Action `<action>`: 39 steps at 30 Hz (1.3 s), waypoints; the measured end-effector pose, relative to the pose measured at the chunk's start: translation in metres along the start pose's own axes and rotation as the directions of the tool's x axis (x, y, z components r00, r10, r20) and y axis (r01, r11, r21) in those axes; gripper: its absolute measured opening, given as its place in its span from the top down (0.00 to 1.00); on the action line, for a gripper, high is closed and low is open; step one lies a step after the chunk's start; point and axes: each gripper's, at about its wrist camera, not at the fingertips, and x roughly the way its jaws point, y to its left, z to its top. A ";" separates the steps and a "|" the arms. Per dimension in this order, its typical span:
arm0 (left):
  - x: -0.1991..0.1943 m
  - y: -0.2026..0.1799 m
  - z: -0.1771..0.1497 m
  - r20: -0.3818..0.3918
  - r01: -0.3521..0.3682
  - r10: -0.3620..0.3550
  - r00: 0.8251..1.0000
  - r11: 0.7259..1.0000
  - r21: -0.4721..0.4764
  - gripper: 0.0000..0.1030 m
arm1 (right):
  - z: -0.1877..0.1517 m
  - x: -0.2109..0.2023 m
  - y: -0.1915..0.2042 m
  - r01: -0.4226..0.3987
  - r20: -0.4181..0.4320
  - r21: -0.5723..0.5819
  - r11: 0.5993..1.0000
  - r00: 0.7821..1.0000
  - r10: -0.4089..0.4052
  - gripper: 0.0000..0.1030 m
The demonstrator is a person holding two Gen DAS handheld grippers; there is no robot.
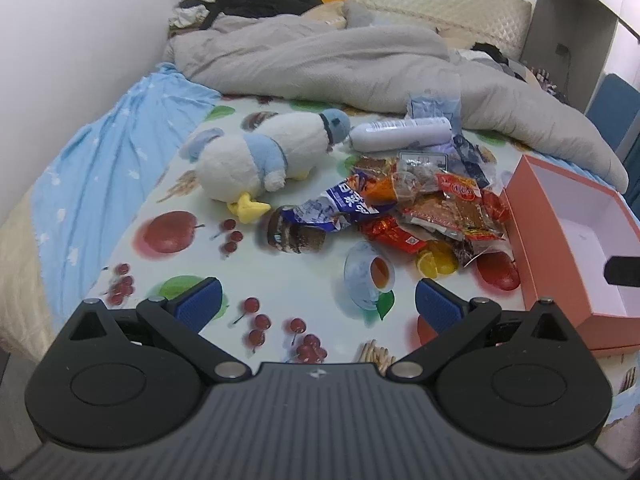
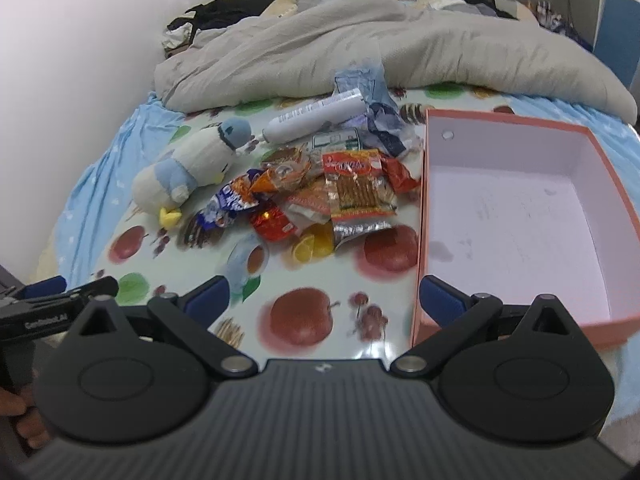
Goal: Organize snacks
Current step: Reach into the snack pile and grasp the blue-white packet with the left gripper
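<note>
Both tongs stood spread wide with nothing between their blue pads: the left tongs (image 1: 318,306) hung above the fruit-printed cloth (image 1: 320,284) that covered the near part of the bed, and the right tongs (image 2: 322,300) hung over the same cloth with their right-hand finger at the near left corner of the pink box (image 2: 420,216). That box was open, white inside and held nothing, and it sat on the cloth to the right of the snack pile (image 2: 320,196). The pile was a loose heap of wrapped packets, among them a blue and white packet (image 1: 340,204), a red packet of sticks (image 2: 358,184) and small red-orange wrappers, lying just beside the box's left wall. A white and blue plush duck (image 1: 260,156) lay left of the pile, a white tube (image 1: 400,132) lay behind it, and a rumpled grey duvet (image 1: 340,60) was heaped further back on the bed
</note>
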 end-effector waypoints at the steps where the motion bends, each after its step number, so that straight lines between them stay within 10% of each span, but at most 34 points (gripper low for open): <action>1: 0.008 0.000 0.003 0.001 -0.004 0.004 1.000 1.000 0.006 0.00 | 0.000 0.005 0.000 -0.028 0.020 -0.005 1.000 0.999 0.028 0.00; 9: 0.076 0.002 0.025 -0.019 0.047 -0.047 0.999 0.999 0.004 0.00 | 0.005 0.047 0.004 -0.076 0.138 -0.024 0.997 0.987 0.079 0.10; 14: 0.116 -0.003 0.036 -0.010 0.065 -0.065 0.998 0.996 0.058 0.01 | 0.003 0.089 0.016 0.055 0.139 -0.127 0.990 0.990 -0.037 0.48; 22: 0.182 -0.019 0.054 0.006 0.092 -0.095 0.995 0.978 0.187 0.01 | -0.008 0.153 0.025 0.212 0.160 -0.327 0.921 0.973 -0.167 0.49; 39: 0.283 -0.059 0.047 0.004 0.036 -0.045 0.999 0.845 0.534 0.06 | -0.042 0.227 0.041 0.375 0.237 -0.632 0.678 0.927 -0.291 0.54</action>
